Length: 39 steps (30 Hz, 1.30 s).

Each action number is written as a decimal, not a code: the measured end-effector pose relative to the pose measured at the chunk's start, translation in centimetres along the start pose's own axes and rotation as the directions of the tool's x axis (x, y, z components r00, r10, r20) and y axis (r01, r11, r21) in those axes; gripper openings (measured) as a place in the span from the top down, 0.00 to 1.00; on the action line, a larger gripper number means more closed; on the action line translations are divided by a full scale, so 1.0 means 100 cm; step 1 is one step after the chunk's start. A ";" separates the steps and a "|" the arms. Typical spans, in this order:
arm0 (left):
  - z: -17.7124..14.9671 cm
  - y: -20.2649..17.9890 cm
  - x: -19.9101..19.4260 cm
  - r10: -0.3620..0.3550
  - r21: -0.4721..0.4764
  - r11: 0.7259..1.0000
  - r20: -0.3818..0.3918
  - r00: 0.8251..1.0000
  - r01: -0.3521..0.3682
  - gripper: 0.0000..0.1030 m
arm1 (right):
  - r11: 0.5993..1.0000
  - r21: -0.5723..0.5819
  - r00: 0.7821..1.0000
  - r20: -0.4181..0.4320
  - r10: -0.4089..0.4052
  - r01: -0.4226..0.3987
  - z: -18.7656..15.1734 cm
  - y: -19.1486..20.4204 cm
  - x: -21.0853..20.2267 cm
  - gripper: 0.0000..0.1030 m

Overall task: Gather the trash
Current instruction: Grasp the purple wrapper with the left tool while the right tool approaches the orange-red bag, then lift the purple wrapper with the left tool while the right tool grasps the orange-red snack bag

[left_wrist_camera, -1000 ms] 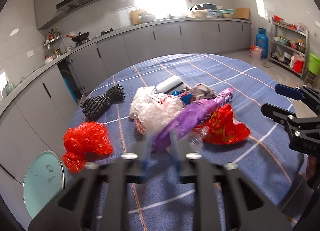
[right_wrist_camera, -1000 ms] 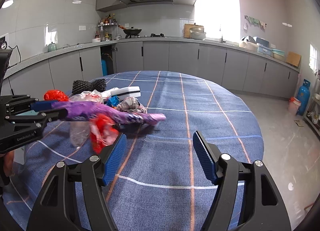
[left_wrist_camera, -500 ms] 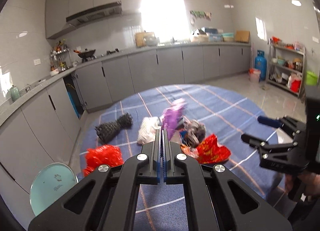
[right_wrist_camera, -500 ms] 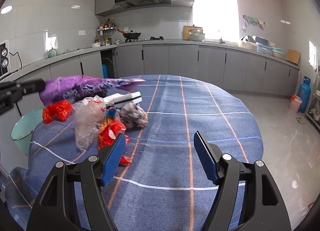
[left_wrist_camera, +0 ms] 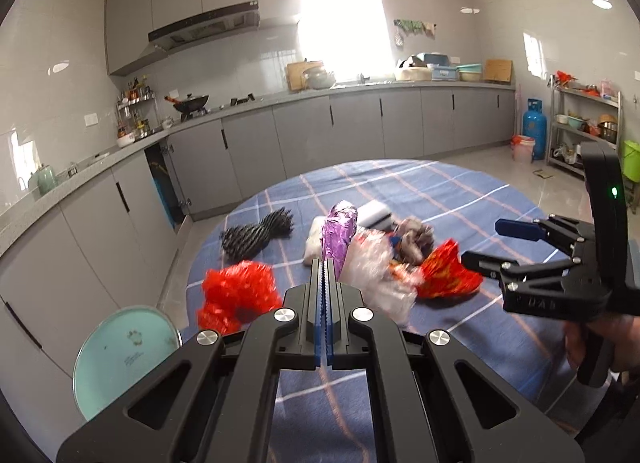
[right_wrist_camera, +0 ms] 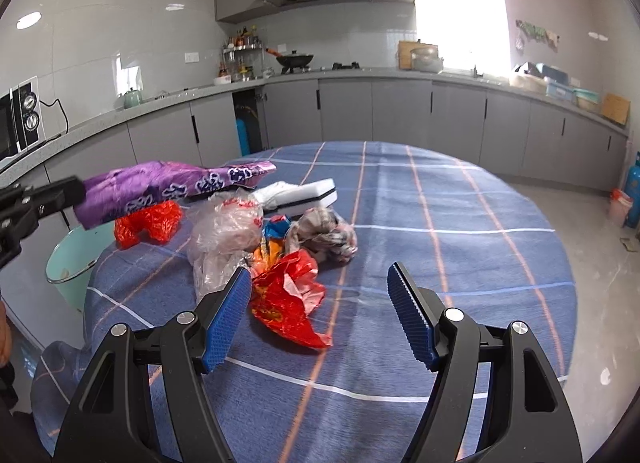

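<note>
My left gripper (left_wrist_camera: 325,263) is shut on a purple foil wrapper (left_wrist_camera: 339,233) and holds it in the air above the table's left side; the wrapper also shows in the right wrist view (right_wrist_camera: 168,187). On the blue checked tablecloth (right_wrist_camera: 440,223) lies a pile of trash: a clear plastic bag (right_wrist_camera: 224,235), a red printed bag (right_wrist_camera: 286,303), a crumpled red bag (right_wrist_camera: 150,221), a grey rag (right_wrist_camera: 326,235) and a white box (right_wrist_camera: 306,195). My right gripper (right_wrist_camera: 320,311) is open and empty, low over the table just in front of the red printed bag.
A pale green bin (left_wrist_camera: 122,355) stands on the floor beside the table's left edge. A black mesh bundle (left_wrist_camera: 256,233) lies at the far left of the table. Grey kitchen cabinets (right_wrist_camera: 360,111) run behind. A blue gas cylinder (left_wrist_camera: 534,129) stands far right.
My left gripper closed on the purple wrapper and lifted it off the pile, up and to the left. My right gripper stayed open and edged toward the red printed bag.
</note>
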<state>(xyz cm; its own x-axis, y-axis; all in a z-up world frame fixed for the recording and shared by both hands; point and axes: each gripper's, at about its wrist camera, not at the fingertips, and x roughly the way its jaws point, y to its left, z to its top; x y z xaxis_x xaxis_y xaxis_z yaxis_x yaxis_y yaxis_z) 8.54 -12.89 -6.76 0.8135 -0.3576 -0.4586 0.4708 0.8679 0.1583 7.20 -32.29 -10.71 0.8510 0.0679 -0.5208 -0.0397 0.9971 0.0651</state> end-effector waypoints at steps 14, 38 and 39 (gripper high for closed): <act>-0.023 0.006 0.023 -0.017 -0.018 1.000 -0.068 0.998 0.015 0.98 | 0.996 -0.019 0.985 -0.152 0.078 -0.081 0.000 0.007 0.026 0.61; -0.039 0.017 0.085 -0.035 -0.055 0.998 -0.226 0.973 0.023 0.70 | 0.995 -0.060 0.974 -0.216 0.065 -0.080 0.001 0.015 0.040 0.72; -0.040 0.018 0.085 -0.038 -0.055 0.998 -0.228 0.973 0.026 0.76 | 0.995 -0.061 0.974 -0.217 0.068 -0.083 0.000 0.015 0.039 0.75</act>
<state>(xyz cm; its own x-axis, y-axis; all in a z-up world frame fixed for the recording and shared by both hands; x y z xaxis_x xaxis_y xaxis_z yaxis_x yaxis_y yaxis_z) 14.98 -13.02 -13.85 0.6957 -0.3018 -0.6518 0.4723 0.8759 0.0985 10.50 -30.55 -12.63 0.7121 0.1418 -0.6877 -0.1424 0.9882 0.0563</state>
